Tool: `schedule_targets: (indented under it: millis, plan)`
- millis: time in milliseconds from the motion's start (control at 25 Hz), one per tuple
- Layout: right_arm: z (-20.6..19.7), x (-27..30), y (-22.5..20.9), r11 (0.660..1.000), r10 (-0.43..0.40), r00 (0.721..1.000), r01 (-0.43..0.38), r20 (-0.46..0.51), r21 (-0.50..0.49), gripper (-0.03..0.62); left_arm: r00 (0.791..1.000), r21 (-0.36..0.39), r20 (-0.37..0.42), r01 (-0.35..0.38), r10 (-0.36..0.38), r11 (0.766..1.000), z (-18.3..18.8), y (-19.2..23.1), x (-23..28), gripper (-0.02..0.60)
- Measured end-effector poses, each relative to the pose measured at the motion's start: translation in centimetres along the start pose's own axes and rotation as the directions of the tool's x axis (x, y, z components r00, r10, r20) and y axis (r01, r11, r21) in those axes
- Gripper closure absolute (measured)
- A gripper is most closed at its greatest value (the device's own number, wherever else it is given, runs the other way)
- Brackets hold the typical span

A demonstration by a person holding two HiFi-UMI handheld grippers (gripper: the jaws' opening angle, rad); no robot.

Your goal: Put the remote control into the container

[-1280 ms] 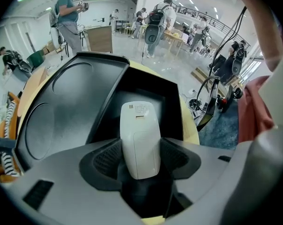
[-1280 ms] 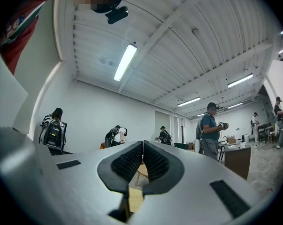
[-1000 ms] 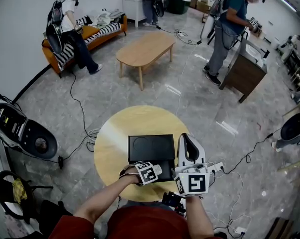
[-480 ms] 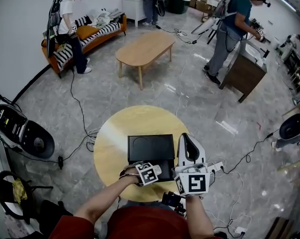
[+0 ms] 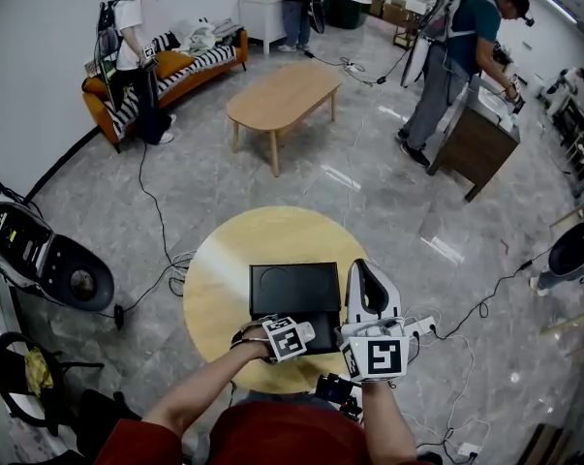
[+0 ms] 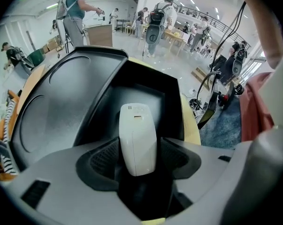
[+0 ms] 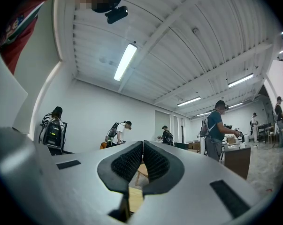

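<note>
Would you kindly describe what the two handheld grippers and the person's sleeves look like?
The left gripper and right gripper have smooth, pale grey bodies, and their fingers end in black textured pads. Each carries a white cube printed with black square markers. The person wears a red top with short sleeves.

Head view downward; left gripper view close, sharing container [image 5: 292, 289].

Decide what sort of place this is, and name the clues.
Probably a large indoor hall staged as a mock living room for recording: an orange sofa and oval wooden coffee table, people wearing backpack rigs, cables trailing across the floor.
</note>
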State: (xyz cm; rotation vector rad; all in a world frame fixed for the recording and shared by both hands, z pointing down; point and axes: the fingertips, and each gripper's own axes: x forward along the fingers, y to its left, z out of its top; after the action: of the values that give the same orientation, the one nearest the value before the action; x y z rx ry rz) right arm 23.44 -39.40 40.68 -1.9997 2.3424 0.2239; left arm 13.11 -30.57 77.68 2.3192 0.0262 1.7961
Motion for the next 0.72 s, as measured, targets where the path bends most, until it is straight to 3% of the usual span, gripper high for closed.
schedule_targets:
  millis: [440,600,720]
  plan:
    - [0.3,0.0,0.4,1.000,0.008,1.000,-0.008,0.003,0.000,0.571,0.994,0.004,0.093,-0.055,0.055,0.998,0.6,-0.3,-3.8,0.317]
    - [0.3,0.0,0.5,1.000,0.009,1.000,-0.009,0.004,-0.002,0.571,0.975,-0.023,0.200,-0.090,0.092,0.996,2.3,-0.2,-6.4,0.316]
    - [0.2,0.0,0.6,1.000,0.007,1.000,-0.007,0.005,0.004,0.571,0.950,-0.054,0.285,-0.115,0.125,0.992,3.4,-0.1,-8.4,0.318]
